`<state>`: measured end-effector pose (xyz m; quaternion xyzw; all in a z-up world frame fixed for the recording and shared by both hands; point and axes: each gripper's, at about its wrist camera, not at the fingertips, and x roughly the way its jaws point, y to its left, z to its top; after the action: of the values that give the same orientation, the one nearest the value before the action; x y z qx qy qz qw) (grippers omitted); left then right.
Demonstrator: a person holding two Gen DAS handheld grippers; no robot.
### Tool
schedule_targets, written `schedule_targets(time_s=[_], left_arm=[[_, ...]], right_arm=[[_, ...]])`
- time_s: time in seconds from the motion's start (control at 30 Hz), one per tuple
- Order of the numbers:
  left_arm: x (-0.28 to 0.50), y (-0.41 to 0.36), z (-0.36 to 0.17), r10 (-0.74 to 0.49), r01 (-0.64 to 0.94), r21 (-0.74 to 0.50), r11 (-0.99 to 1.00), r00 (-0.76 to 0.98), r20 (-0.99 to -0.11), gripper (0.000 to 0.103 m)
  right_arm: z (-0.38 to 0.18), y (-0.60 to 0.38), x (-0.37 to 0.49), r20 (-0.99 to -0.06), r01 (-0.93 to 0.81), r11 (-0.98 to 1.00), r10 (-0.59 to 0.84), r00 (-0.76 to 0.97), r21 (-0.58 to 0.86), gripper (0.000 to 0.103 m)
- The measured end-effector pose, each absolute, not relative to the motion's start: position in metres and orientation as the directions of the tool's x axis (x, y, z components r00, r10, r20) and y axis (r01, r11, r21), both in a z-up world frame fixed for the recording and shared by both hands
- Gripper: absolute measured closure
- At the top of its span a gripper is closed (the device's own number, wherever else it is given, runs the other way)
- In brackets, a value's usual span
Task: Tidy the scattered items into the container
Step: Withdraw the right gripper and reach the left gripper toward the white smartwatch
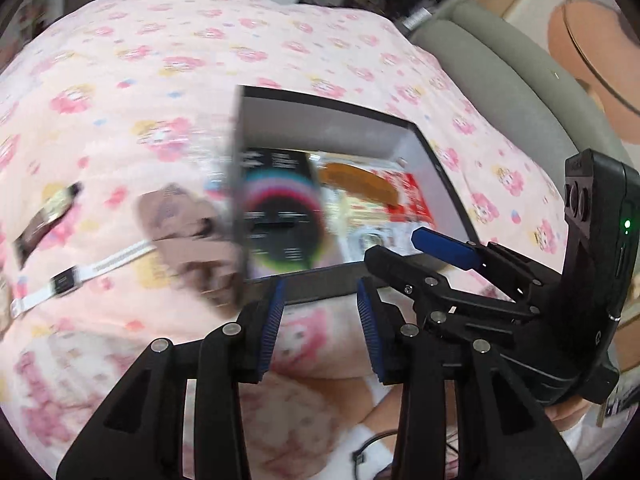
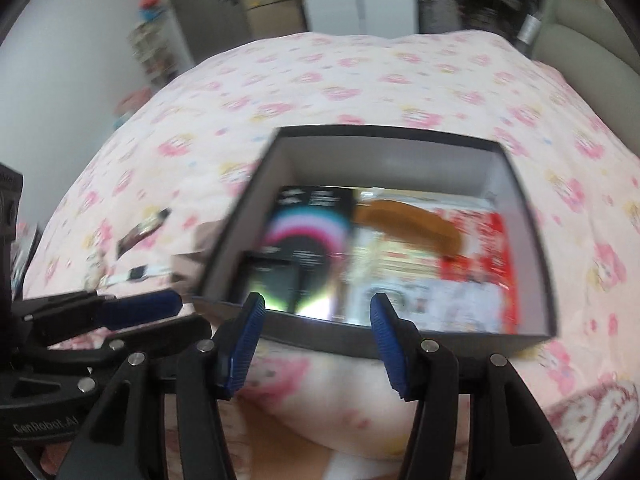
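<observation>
A dark open box (image 1: 320, 280) (image 2: 400, 338) sits on a pink flowered bedspread. In it lie a black card with coloured rings (image 1: 280, 216) (image 2: 308, 248), a brown comb (image 1: 360, 184) (image 2: 408, 220) and a red and white packet (image 1: 412, 200) (image 2: 472, 272). Left of the box lie a brown cloth item (image 1: 188, 224), a white-strapped watch (image 1: 64, 282) (image 2: 136, 274) and a dark sachet (image 1: 44, 220) (image 2: 142, 230). My left gripper (image 1: 320, 308) is open and empty at the box's near wall. My right gripper (image 2: 316, 320) is open and empty there too, and shows in the left wrist view (image 1: 404, 248).
A grey padded headboard (image 1: 500, 92) (image 2: 580, 40) runs along the right side of the bed. A white wall and a cluttered shelf (image 2: 152, 48) stand at the far left. A person's arm (image 1: 588, 40) is at the upper right.
</observation>
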<state>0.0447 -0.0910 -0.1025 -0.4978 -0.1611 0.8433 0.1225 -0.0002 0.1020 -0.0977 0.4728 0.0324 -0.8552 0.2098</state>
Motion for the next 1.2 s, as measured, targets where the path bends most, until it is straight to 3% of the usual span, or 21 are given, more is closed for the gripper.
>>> schedule_targets(time_s=[0.17, 0.33, 0.47, 0.77, 0.9, 1.0, 1.2], left_arm=[[0.069, -0.158, -0.103, 0.309, 0.081, -0.408, -0.909, -0.526, -0.792, 0.066], [0.091, -0.231, -0.119, 0.243, 0.243, -0.432, -0.868, -0.551, -0.799, 0.065], [0.108, -0.294, -0.143, 0.178, 0.398, -0.447, -0.801, -0.555, -0.813, 0.065], [0.110, -0.356, -0.218, 0.270, 0.517, -0.534, -0.669, -0.501, -0.822, 0.065], [0.100, -0.369, -0.241, 0.335, 0.529, -0.612, -0.588, -0.529, -0.780, 0.063], [0.096, -0.375, -0.255, 0.326, 0.582, -0.593, -0.556, -0.504, -0.800, 0.062], [0.094, -0.391, -0.263, 0.331, 0.571, -0.677, -0.464, -0.597, -0.731, 0.059]], right_arm=[[-0.095, 0.029, 0.006, -0.821, 0.522, -0.841, -0.396, -0.412, 0.144, 0.052], [-0.119, -0.048, -0.001, -0.846, 0.652, -0.707, -0.500, -0.186, 0.274, 0.052], [-0.140, -0.093, 0.000, -0.876, 0.697, -0.666, -0.468, -0.116, 0.264, 0.052], [-0.207, -0.113, -0.034, -0.925, 0.586, -0.735, -0.375, 0.065, 0.340, 0.052], [-0.209, -0.115, -0.038, -0.936, 0.595, -0.748, -0.351, 0.021, 0.294, 0.052], [-0.203, -0.122, -0.039, -0.926, 0.613, -0.730, -0.377, 0.007, 0.303, 0.052], [-0.198, -0.154, -0.042, -0.922, 0.694, -0.661, -0.387, 0.010, 0.285, 0.052]])
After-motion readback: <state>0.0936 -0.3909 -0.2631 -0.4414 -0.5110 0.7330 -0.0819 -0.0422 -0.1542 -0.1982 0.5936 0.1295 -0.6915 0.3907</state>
